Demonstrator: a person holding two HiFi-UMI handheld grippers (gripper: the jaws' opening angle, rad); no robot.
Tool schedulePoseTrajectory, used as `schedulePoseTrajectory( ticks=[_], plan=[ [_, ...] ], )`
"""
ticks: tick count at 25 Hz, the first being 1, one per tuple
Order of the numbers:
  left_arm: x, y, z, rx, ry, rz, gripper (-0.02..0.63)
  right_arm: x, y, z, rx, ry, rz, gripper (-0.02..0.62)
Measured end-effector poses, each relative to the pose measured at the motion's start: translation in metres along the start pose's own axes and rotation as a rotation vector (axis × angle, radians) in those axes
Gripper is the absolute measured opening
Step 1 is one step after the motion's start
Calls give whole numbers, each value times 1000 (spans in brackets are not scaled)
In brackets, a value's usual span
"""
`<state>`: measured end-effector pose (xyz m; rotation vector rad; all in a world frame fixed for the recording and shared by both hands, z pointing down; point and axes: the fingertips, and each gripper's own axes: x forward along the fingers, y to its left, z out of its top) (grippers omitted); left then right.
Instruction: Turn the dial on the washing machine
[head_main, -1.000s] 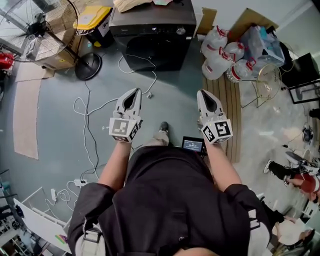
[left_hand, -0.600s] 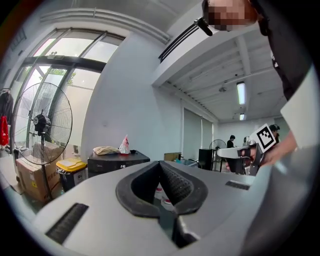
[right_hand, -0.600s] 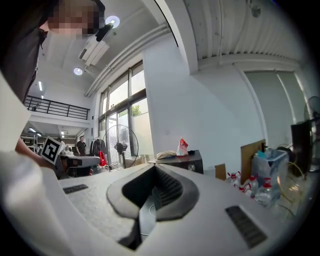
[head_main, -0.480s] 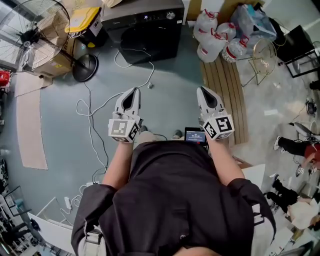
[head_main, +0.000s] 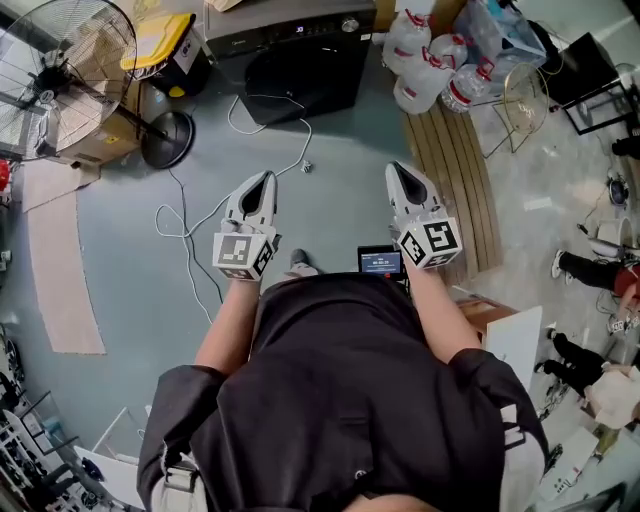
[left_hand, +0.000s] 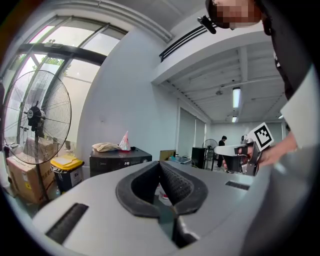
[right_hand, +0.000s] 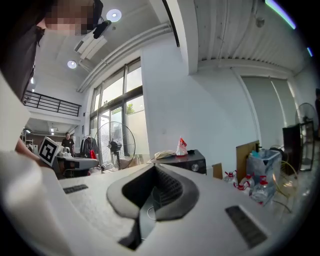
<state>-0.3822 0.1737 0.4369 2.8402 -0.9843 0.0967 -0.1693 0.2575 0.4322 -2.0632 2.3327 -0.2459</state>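
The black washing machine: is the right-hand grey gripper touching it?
Apart. The head view shows the right grey gripper held close in front of the person, with a stretch of grey floor between it and the black washing machine.

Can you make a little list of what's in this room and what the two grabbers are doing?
washing machine: dark, far ahead across the floor
dial: silver, on its control panel, untouched
left hand-held gripper: shut, empty
right hand-held gripper: shut, empty
fan: left of the machine
water bottles: right of the machine
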Motion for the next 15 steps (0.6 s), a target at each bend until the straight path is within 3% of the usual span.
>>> schedulePoseTrajectory(
  ticks=[15],
  plan=[
    [30,-14,-19,-41,32,-19,-6,-12,-35,-4,18,10,-42,0]
  ],
)
